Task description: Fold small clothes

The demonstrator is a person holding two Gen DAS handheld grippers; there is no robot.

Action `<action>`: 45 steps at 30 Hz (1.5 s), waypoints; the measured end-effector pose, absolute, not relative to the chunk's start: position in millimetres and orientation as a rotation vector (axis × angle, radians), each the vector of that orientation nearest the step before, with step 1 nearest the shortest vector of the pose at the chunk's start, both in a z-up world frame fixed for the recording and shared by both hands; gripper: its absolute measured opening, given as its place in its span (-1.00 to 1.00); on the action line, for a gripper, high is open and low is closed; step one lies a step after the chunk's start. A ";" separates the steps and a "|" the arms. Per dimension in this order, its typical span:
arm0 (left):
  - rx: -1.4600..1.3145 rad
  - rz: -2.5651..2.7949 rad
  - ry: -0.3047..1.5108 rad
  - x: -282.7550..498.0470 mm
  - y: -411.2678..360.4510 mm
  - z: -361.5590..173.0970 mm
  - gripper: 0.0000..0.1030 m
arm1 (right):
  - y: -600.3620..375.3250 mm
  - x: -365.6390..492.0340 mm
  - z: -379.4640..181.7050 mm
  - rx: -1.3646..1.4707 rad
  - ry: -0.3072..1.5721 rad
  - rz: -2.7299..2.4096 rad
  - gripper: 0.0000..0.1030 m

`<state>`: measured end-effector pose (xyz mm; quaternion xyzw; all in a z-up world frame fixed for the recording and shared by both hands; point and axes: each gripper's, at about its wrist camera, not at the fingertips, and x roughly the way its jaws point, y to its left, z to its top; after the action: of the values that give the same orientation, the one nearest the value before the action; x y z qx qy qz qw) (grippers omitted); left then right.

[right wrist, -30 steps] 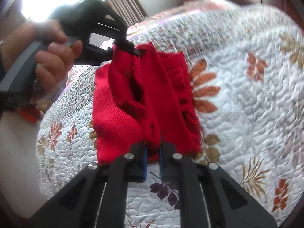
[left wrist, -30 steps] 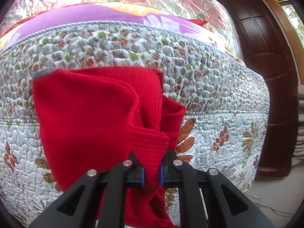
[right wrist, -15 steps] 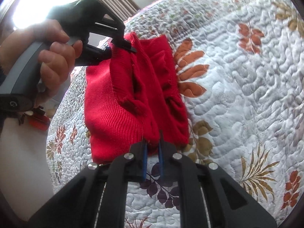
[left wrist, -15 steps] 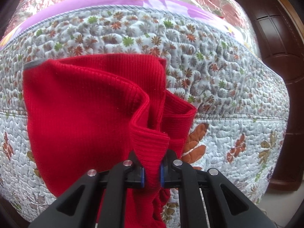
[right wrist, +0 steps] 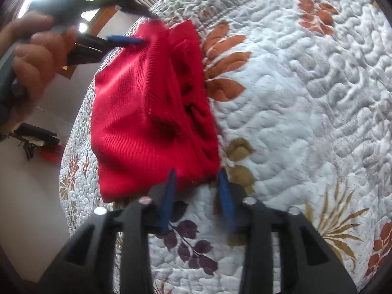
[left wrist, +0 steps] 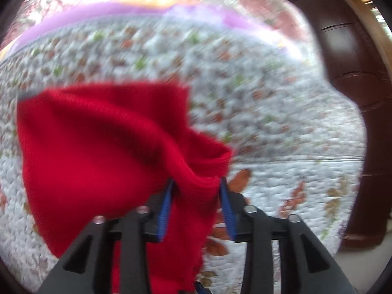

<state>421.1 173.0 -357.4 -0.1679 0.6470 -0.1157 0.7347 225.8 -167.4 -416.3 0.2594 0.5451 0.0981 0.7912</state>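
Lying folded on the quilted bed cover [right wrist: 306,103], w/ leaf print around it: small red knit garment [right wrist: 149,112], near the cover's edge in the right wrist view. Spreading apart at the near hem, right gripper [right wrist: 196,178], blue-padded fingers [right wrist: 169,193] released, hem sitting just at the tips, gripping nothing. Also standing apart, left gripper [left wrist: 196,188]; red knit [left wrist: 105,152] bunching up btwn its blue fingers [left wrist: 166,205] but not pinched, fabric edge draping down past them. Showing at upper left in the right wrist view: a person's hand [right wrist: 34,56] wrapping the left gripper's handle, one blue finger tip [right wrist: 125,40] touching the garment's far corner. Left wrist view blurring heavily; dark wooden door [left wrist: 352,98] standing beyond the bed at right, purple-and-floral bedding [left wrist: 147,9] rising behind the quilt.
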 end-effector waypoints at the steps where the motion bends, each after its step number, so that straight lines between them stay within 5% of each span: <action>1: -0.383 -0.277 1.395 420.0 176.3 -348.6 -0.11 | -172.2 224.6 -413.0 0.568 1.167 0.218 -0.29; 8: -0.392 -0.378 1.271 385.9 227.3 -303.9 0.00 | -219.2 270.3 -389.0 0.887 1.088 0.401 -0.29; 19: -0.418 -0.480 1.351 309.1 266.0 -354.7 0.01 | -210.0 430.6 -423.2 0.948 1.176 0.559 -0.19; 21: -0.431 -0.498 1.362 306.4 267.8 -362.1 0.01 | -204.0 435.7 -427.6 0.932 1.192 0.580 -0.45; 22: -0.437 -0.505 1.365 306.0 268.6 -364.5 0.01 | -202.8 438.0 -430.1 0.929 1.199 0.589 -0.91; 30: -0.419 -0.629 1.405 296.1 261.2 -375.5 -0.01 | -225.6 437.2 -450.2 0.951 1.169 0.469 -0.91; 33: -0.379 -0.645 1.440 291.3 255.7 -383.8 0.00 | -219.9 429.8 -448.0 0.939 1.163 0.485 -0.68; 35: -0.405 -0.653 1.453 289.0 258.3 -388.0 0.00 | -220.9 410.8 -431.0 0.898 1.136 0.465 -0.35; 42: -0.454 -0.659 1.449 283.7 269.2 -394.4 0.01 | -183.1 345.4 -411.7 0.779 1.206 0.497 -0.09; 44: -0.455 -0.660 1.446 283.2 271.3 -393.1 0.02 | -170.3 344.3 -422.1 0.762 1.250 0.500 -0.28; 45: -0.455 -0.664 1.440 282.1 273.9 -390.2 0.02 | -166.1 345.6 -430.7 0.764 1.284 0.503 -0.90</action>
<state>282.1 273.9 -390.2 -0.2024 0.6410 -0.2956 0.6788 345.6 -166.1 -430.7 0.3438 0.5776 0.2262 0.7049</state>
